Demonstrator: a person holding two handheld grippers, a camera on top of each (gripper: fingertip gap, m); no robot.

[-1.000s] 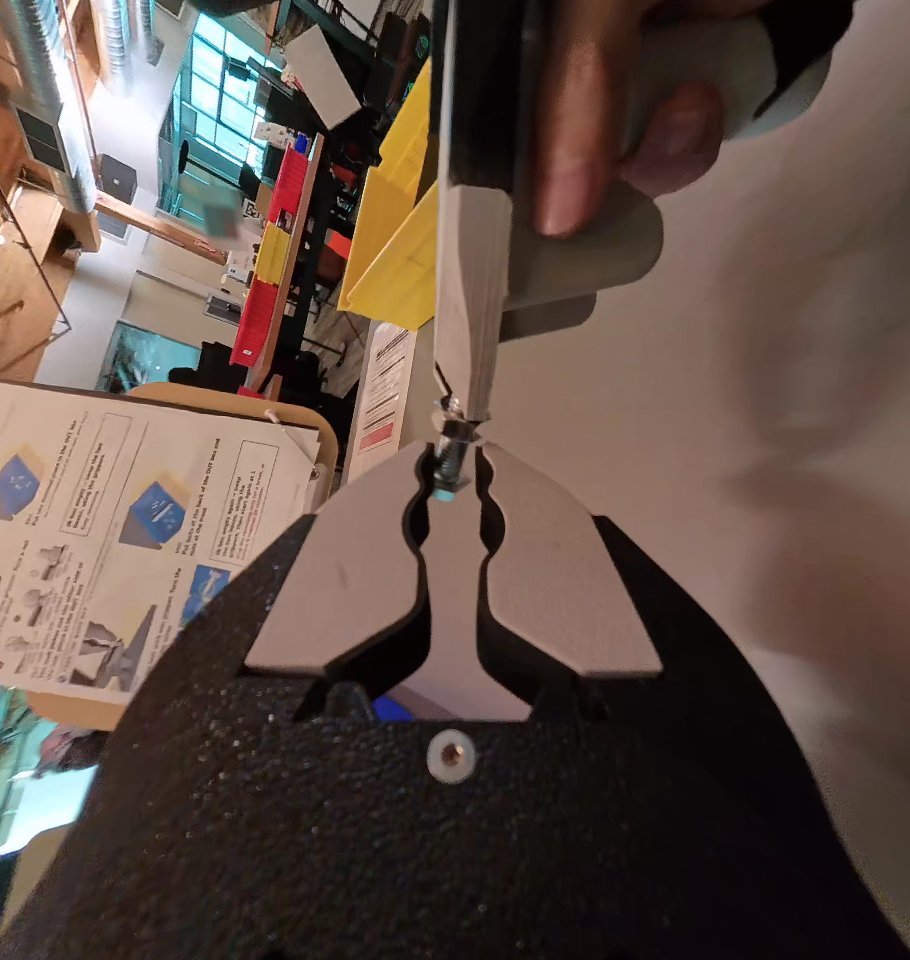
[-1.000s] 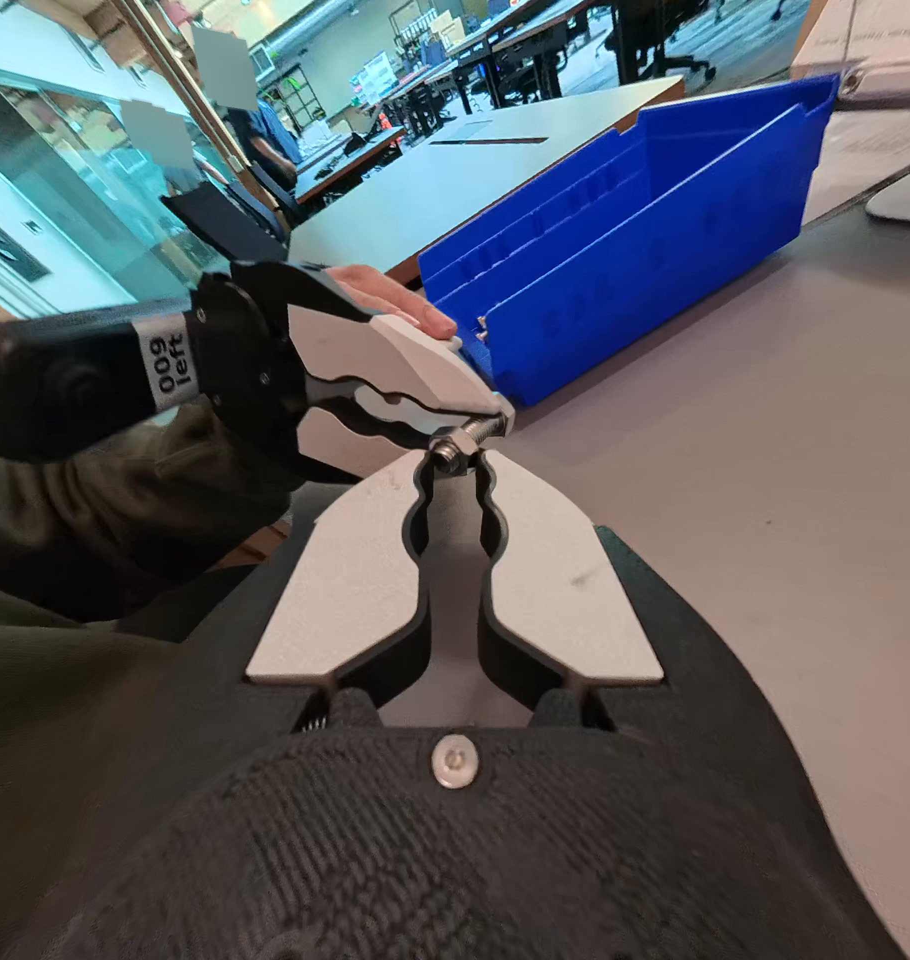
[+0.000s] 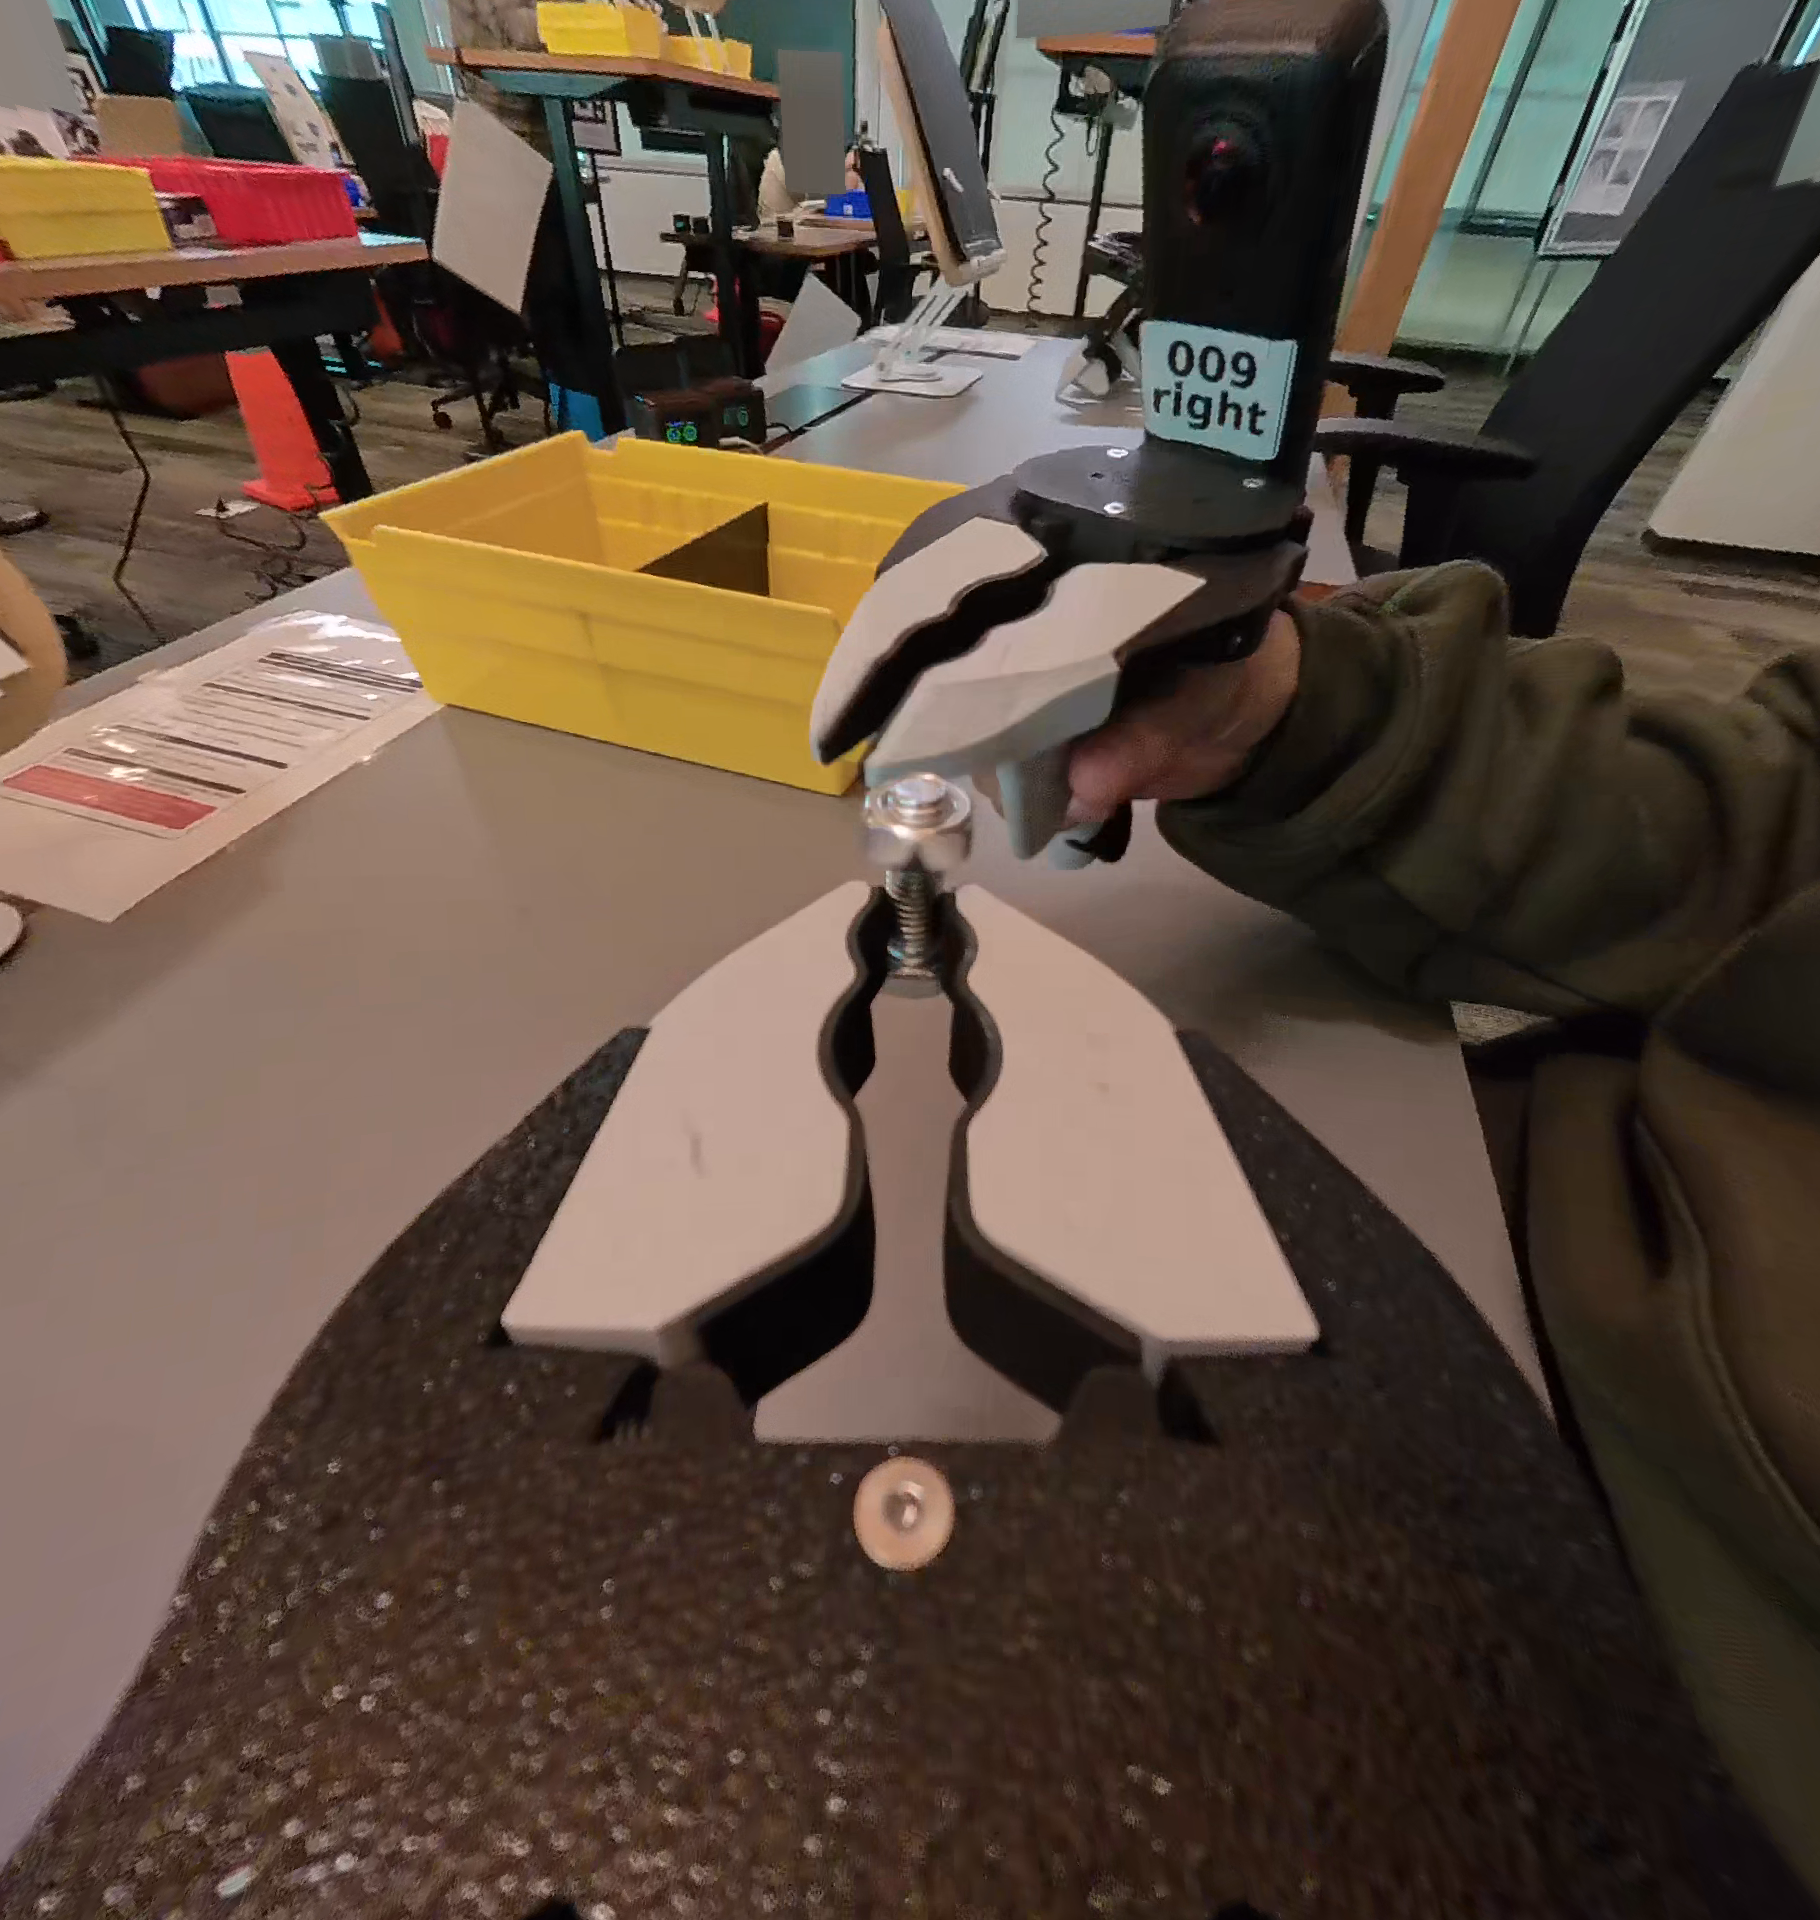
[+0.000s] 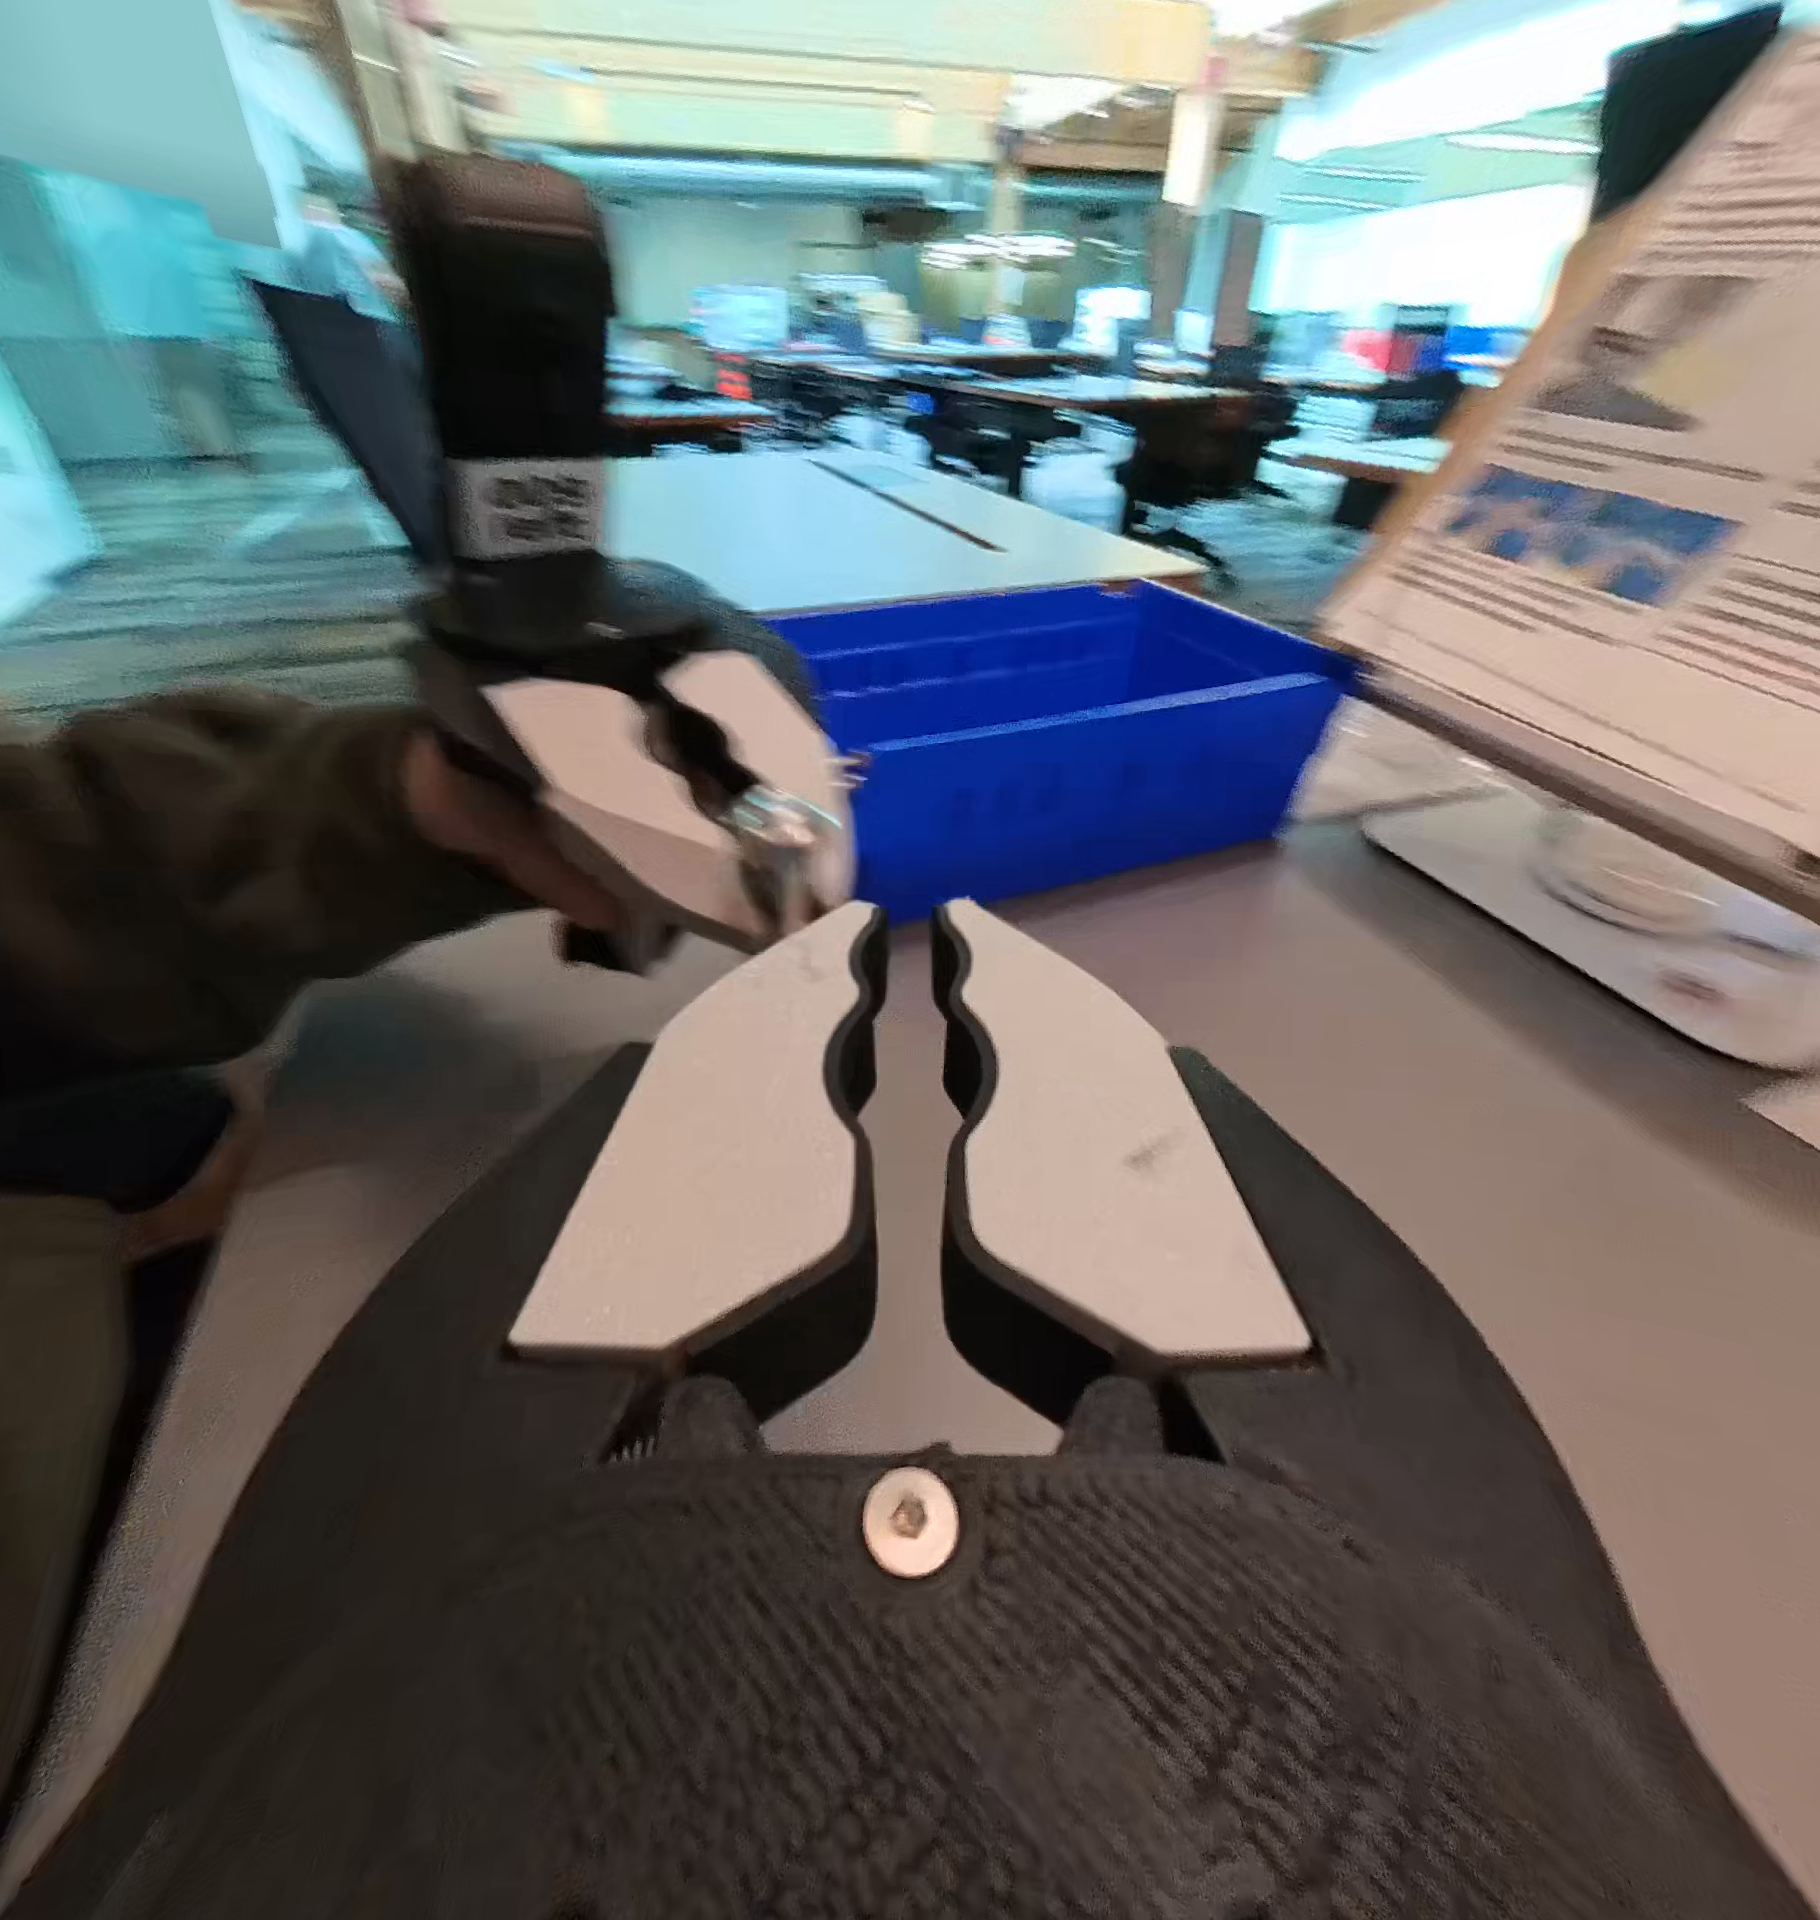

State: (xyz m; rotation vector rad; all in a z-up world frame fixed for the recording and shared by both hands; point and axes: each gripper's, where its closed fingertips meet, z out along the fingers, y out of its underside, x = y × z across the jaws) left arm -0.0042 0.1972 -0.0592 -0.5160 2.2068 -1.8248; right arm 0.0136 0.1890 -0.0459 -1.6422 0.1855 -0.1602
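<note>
Steel bolt [image 3: 916, 914] — nut [image 3: 916, 821] at its far end — clamped in the left gripper [image 3: 911, 935]; right gripper [image 4: 906, 920] just beyond it, fingers slightly apart, empty.

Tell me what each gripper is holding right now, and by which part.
The left gripper pinches a bolt by its lower threaded end, nut on top. The right gripper holds nothing, its jaws slightly apart.
</note>
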